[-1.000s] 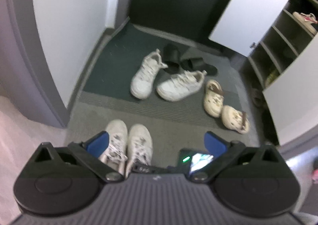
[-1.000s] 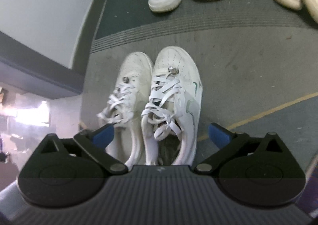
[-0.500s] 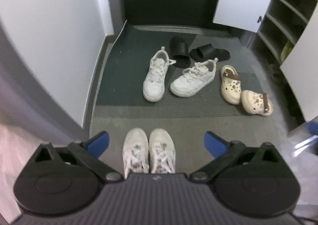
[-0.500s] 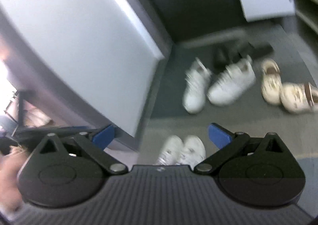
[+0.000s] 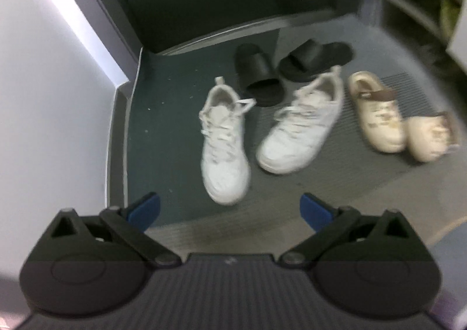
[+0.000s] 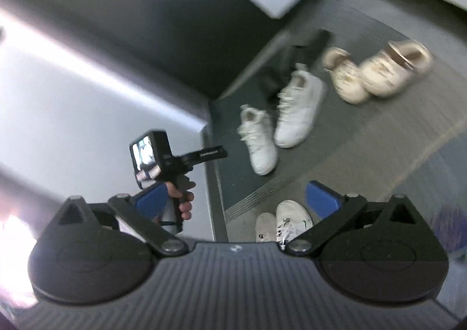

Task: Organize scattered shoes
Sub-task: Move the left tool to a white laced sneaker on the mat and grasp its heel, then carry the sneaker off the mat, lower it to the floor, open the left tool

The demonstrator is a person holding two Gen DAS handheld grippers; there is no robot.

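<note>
Lying scattered on grey entry floor (image 5: 335, 198): white sneakers (image 5: 223, 143), black slides (image 5: 259, 73).

Left wrist view: two white lace-up sneakers (image 5: 224, 140) (image 5: 303, 122) lie at frame centre on the dark green floor mat (image 5: 163, 114). Two black slide sandals (image 5: 258, 73) (image 5: 315, 60) lie above them, touching. Two cream clogs (image 5: 376, 114) (image 5: 429, 136) lie side by side at right. Right wrist view: a paired white sneaker set (image 6: 283, 225) sits at lower centre.
</note>
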